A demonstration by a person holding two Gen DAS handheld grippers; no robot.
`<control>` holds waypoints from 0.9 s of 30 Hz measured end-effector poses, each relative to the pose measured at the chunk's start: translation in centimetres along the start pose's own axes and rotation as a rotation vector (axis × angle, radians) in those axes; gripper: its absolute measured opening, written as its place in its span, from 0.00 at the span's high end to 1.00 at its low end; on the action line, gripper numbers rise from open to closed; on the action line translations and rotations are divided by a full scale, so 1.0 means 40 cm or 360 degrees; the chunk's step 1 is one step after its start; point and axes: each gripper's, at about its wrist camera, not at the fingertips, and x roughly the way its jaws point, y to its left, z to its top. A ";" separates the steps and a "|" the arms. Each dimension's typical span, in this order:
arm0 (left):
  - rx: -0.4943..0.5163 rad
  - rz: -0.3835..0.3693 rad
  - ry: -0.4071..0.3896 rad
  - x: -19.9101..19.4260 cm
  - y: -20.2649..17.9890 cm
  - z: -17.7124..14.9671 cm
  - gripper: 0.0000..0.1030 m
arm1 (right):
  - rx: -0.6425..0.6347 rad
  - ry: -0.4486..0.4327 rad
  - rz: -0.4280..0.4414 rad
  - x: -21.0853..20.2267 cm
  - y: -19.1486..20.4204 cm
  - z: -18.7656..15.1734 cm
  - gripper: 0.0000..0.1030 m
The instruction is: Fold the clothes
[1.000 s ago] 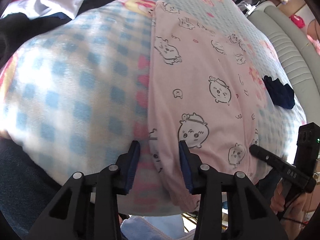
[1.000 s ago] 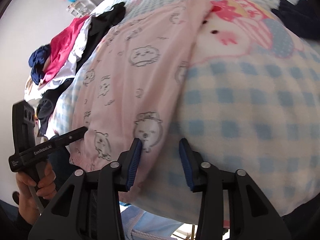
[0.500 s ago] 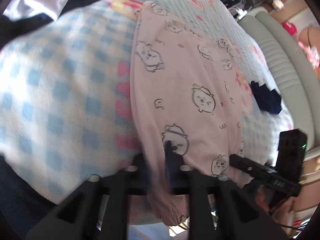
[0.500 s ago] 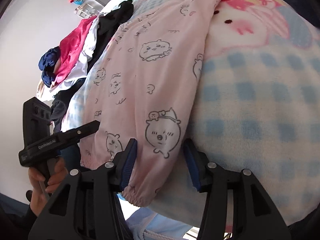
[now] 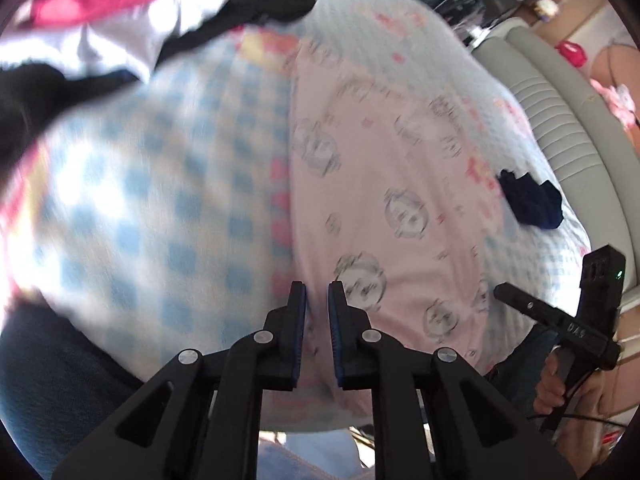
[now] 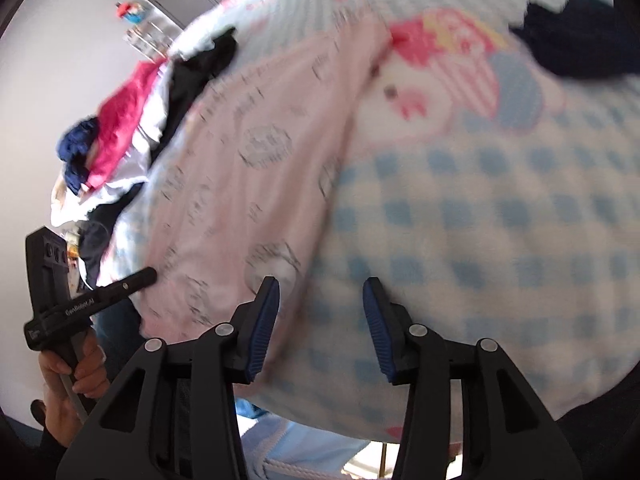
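Big checked blanket (image 5: 160,208) spread across the bed, blue squares on white, and down its middle runs the pink printed garment (image 5: 384,184), a long strip of cartoon faces, lying flat with its long axis running straight away from both tongs toward the far end of the bed. Off at the far left, a heap of other clothes (image 6: 116,128), red, white, black. A small dark item (image 5: 530,204) sits apart to the right of the pink piece. Now the near hem, that's the story: the left gripper (image 5: 317,300) has its jaws drawn close on the left corner of that hem, pinching the pink cloth by the look of it, though blur makes the bite hard to confirm. The right gripper (image 6: 320,300) stands spread wide, straddling the garment's right edge, nothing held. So left is on, right is beside its corner, and any fold would likely carry the hem forward along that length.
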 end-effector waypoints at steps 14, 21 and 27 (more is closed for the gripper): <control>0.0078 0.0186 0.0090 0.075 -0.011 0.032 0.72 | -0.0052 0.0027 0.0057 0.084 -0.007 -0.022 0.60; 0.0045 0.0037 -0.0018 0.036 -0.045 0.029 0.68 | -0.0032 -0.0081 -0.0039 0.005 -0.040 -0.024 0.58; 0.0192 0.0135 0.0121 0.110 -0.096 -0.017 0.67 | -0.0196 -0.0009 -0.0033 0.044 0.029 -0.019 0.53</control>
